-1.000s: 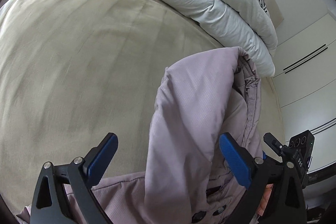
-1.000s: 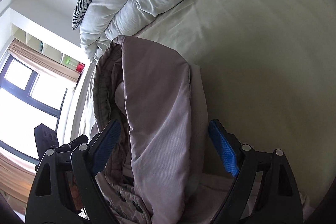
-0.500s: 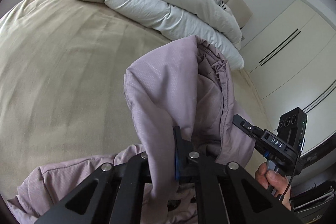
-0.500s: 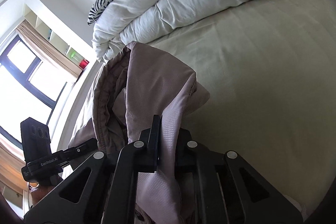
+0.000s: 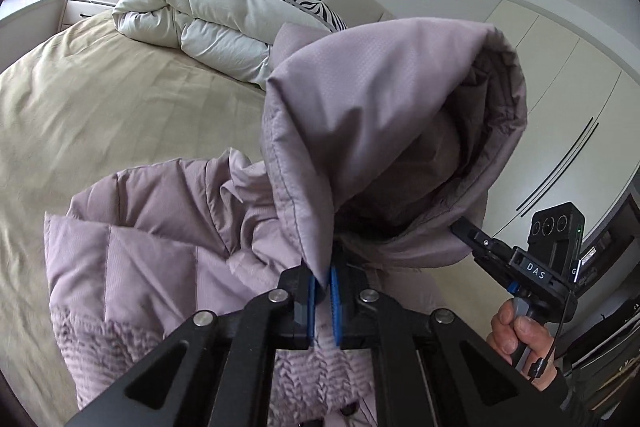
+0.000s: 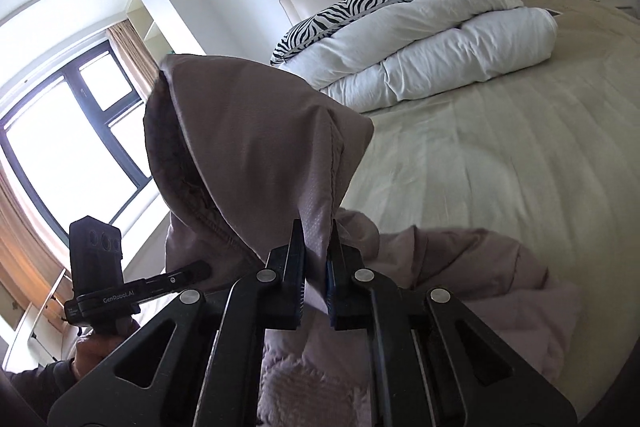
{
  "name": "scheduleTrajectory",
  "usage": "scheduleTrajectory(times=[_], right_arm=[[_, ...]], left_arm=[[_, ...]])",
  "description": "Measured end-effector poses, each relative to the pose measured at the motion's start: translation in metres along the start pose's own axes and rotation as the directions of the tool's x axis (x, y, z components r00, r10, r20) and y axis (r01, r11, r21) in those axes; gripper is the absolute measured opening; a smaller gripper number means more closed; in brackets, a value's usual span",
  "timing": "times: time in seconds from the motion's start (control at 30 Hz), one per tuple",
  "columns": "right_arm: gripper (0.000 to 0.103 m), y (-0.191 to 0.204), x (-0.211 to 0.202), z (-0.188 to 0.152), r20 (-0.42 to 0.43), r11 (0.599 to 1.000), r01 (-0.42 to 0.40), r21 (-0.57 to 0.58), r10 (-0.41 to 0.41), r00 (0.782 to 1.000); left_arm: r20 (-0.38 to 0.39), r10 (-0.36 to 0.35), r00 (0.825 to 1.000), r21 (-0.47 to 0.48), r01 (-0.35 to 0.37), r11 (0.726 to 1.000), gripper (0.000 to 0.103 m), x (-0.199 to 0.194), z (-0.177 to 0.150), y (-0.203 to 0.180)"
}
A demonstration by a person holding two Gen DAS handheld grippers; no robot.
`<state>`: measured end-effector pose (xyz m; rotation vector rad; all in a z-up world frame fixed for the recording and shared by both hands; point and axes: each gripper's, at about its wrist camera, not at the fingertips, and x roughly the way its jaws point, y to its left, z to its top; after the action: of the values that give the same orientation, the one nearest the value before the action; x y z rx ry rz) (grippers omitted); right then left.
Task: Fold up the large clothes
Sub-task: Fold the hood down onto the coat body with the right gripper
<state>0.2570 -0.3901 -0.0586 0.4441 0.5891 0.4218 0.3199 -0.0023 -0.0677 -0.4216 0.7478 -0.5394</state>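
**Hood lifted off the bed**

Since a second ago both pairs of jaws have gone from wide apart to clamped. The left gripper (image 5: pixel 323 287) pinches one hood edge of the mauve jacket (image 5: pixel 160 227), the right gripper (image 6: pixel 316 267) the other, holding it raised above the bed (image 6: pixel 500 147); a folded duvet (image 6: pixel 440 39) lies beyond.
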Motion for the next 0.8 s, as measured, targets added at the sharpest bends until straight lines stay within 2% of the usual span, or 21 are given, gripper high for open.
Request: scheduleTrajectory(times=[0.1,0.2,0.27,0.33,0.37,0.4,0.47,0.57,0.63,0.7,0.8], right_arm=[[0.008,-0.006,-0.016,-0.036,-0.035,1.0,0.006,0.03,-0.005,0.999],[0.008,-0.015,-0.027,-0.074,-0.1,0.998,0.03,0.046,-0.025,0.995],[0.008,-0.028,-0.032,-0.097,-0.156,0.992,0.107,0.074,-0.095,0.983],[0.008,-0.044,-0.042,-0.111,-0.171,0.982,0.148,0.121,-0.126,0.977],[0.008,-0.05,-0.05,-0.115,-0.159,0.975,0.165,0.147,-0.141,0.977],[0.008,-0.053,-0.056,-0.118,-0.147,0.97,0.178,0.164,-0.154,0.977],[0.009,-0.052,-0.066,-0.116,-0.119,0.968,0.185,0.171,-0.166,0.979],[0.011,-0.028,-0.069,-0.105,-0.099,0.977,0.19,0.101,-0.18,0.979],[0.011,-0.007,-0.06,-0.089,-0.095,0.981,0.187,0.046,-0.182,0.979],[0.011,0.01,-0.049,-0.078,-0.11,0.986,0.162,0.026,-0.159,0.981],[0.021,0.034,-0.028,-0.07,-0.169,0.992,0.126,-0.001,-0.124,0.978]], left_arm=[[0.001,0.005,1.0,0.018,-0.005,1.0,0.007,-0.024,-0.027,0.0],[-0.022,-0.012,1.0,-0.008,0.012,1.0,0.007,-0.047,-0.056,0.007],[-0.046,0.013,0.999,0.01,-0.013,1.0,0.015,-0.06,-0.075,0.01],[-0.048,0.063,0.997,0.05,-0.06,0.997,0.026,-0.072,-0.084,0.01],[-0.045,0.084,0.995,0.072,-0.08,0.994,0.033,-0.076,-0.082,0.009],[-0.03,0.101,0.994,0.093,-0.098,0.991,0.036,-0.081,-0.078,0.007],[0.022,0.112,0.993,0.123,-0.114,0.986,0.049,-0.091,-0.061,0.002],[0.119,0.116,0.986,0.191,-0.137,0.972,0.063,-0.095,-0.017,-0.017],[0.143,0.133,0.981,0.271,-0.168,0.948,0.073,-0.082,0.01,-0.037],[0.127,0.164,0.978,0.322,-0.197,0.926,0.076,-0.057,0.028,-0.046],[0.105,0.256,0.961,0.366,-0.276,0.889,0.076,-0.016,0.031,-0.046]])
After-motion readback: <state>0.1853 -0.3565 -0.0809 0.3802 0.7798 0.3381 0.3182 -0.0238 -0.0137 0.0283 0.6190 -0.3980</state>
